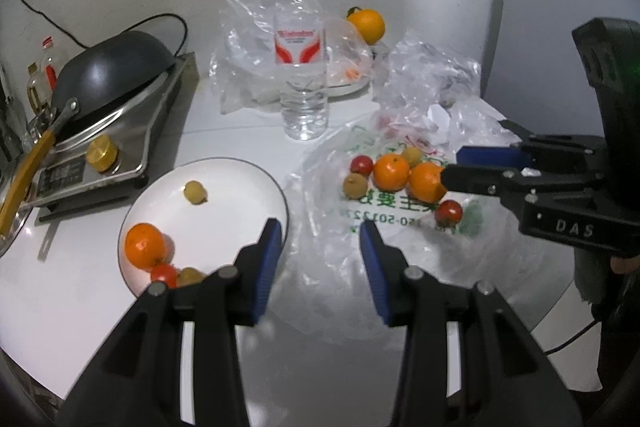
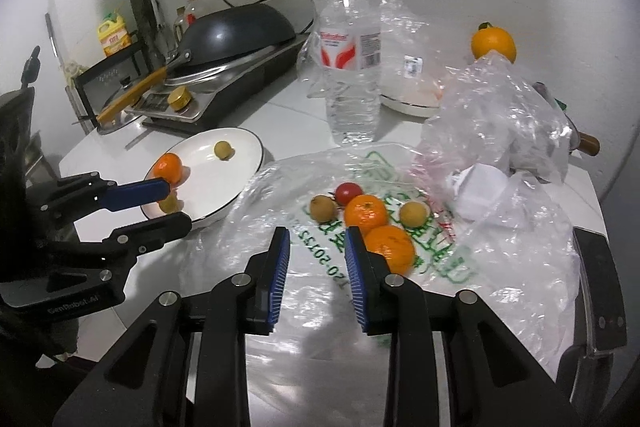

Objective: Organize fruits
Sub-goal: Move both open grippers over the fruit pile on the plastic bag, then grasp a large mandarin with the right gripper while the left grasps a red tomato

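Nearest, the left claw point(image 1: 320, 231) hangs with its jaws apart and nothing between them, over the gap between the white plate point(image 1: 240, 187) and the printed plastic bag point(image 1: 320, 187). The right claw point(image 2: 318, 241) is also parted and empty, low over the bag, its right finger just beside an orange point(image 2: 394, 249). Further along the bag lie a second orange point(image 2: 366, 213), a cherry tomato point(image 2: 349, 193) and two small brownish fruits. The plate holds an orange point(image 1: 144, 245), a tomato point(image 1: 164, 274) and small yellowish fruits. Beyond, a water bottle point(image 1: 300, 59) stands upright on the tabletop point(image 1: 80, 307), with another orange point(image 1: 366, 25) farthest back.
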Action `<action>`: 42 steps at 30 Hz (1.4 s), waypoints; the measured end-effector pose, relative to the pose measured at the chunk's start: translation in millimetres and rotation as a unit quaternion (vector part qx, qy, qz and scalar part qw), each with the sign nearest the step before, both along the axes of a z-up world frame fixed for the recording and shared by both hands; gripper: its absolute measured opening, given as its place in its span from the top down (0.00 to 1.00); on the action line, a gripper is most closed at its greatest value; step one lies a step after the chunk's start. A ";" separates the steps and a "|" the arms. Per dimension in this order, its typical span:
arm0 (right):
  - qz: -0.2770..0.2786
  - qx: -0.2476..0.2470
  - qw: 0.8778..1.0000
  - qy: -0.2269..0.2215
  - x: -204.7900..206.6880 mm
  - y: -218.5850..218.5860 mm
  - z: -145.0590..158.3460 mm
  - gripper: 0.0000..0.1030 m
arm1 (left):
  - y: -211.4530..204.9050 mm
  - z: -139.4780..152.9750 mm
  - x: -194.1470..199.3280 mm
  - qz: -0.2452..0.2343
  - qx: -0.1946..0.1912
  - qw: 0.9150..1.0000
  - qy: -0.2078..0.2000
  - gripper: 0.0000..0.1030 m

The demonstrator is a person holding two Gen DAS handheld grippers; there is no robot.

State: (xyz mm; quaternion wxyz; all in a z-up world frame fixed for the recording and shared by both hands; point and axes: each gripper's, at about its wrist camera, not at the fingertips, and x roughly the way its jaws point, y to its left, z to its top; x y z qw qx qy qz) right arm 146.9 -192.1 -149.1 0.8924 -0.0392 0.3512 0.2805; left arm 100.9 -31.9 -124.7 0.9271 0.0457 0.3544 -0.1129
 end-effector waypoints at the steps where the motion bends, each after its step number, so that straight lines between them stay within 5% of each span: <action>1: 0.000 0.000 1.000 0.000 1.4 -2.7 -0.9 0.61 | -3.3 -0.6 0.9 -0.001 0.001 1.000 0.002 0.59; 30: 0.021 -0.016 0.998 0.061 60.9 -27.1 -46.3 0.50 | -49.0 -26.2 43.6 -0.009 0.001 0.999 0.047 0.59; 42: 0.027 -0.008 0.997 0.072 69.6 -26.6 -54.2 0.54 | -55.1 -30.1 48.1 -0.011 0.009 0.998 0.054 0.59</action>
